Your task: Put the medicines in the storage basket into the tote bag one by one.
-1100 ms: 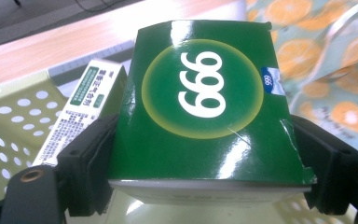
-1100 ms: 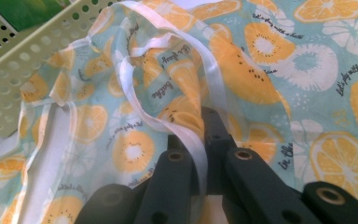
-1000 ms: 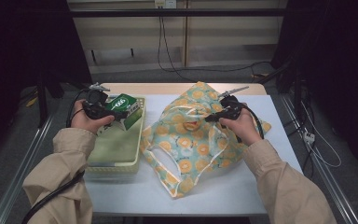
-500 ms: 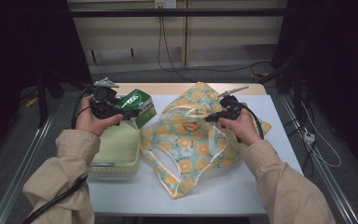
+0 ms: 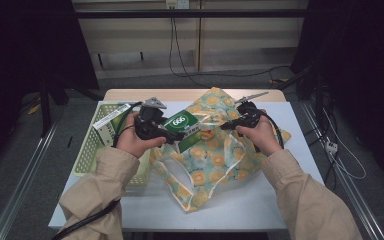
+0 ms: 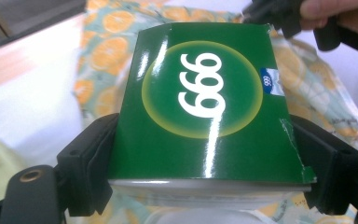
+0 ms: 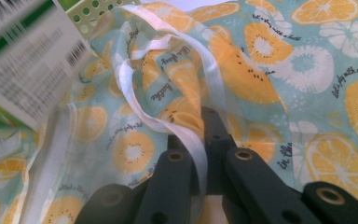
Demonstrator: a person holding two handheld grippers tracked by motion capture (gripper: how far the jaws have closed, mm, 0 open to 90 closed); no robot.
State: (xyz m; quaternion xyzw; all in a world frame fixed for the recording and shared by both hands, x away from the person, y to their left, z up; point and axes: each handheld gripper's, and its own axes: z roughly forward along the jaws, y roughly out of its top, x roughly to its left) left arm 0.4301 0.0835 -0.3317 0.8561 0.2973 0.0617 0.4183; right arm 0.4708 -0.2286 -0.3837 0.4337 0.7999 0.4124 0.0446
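I'm mid-transfer: my left gripper (image 5: 172,134) has its jaws clamped across the sides of the green box (image 6: 205,112), carrying it above the near edge of the fruit-print bag (image 5: 215,160), on the side towards the basket (image 5: 91,150). My right gripper (image 7: 198,135) has its jaws pinched tight on the bag's white handle strap (image 7: 186,135), lifting it so the mouth stands open. Next, as I judge it, I must tip the box down into that opening without snagging the strap, then let go. Count: one green box in the jaws, one bag, one basket left of the bag with one more box (image 5: 111,116) leaning at its far rim, all on one table (image 5: 300,130).
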